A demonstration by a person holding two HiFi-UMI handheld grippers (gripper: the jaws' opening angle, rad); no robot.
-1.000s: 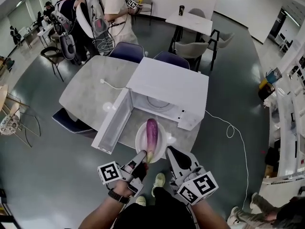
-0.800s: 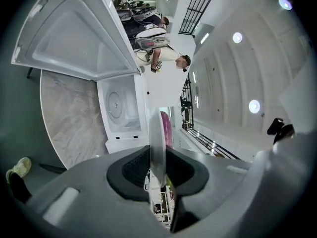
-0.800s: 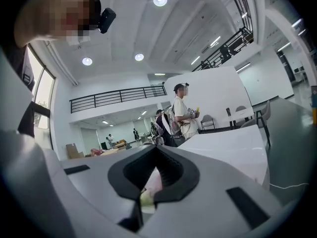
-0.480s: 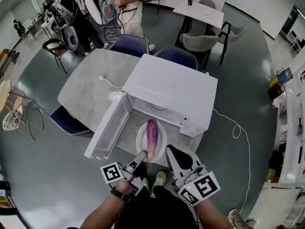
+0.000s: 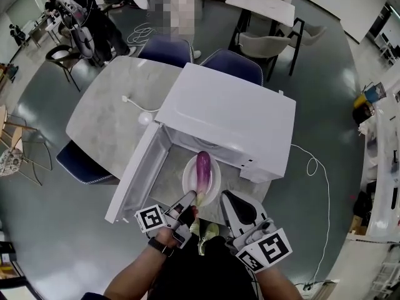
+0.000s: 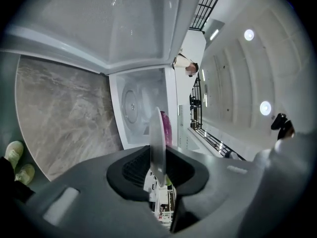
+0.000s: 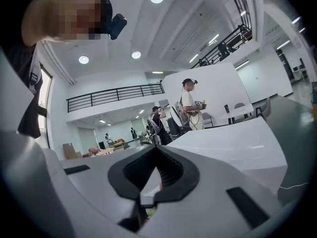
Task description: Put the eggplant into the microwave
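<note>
Two grippers sit at the front of the microwave, whose door hangs open on its left side in the head view. Your L gripper is clamped on the near rim of the white plate, seen edge-on btwn its jaws. The eggplant lies on that plate, right at the microwave's mouth. Your R gripper is just right of the plate, jaws closed w/ nothing btwn them.
</note>
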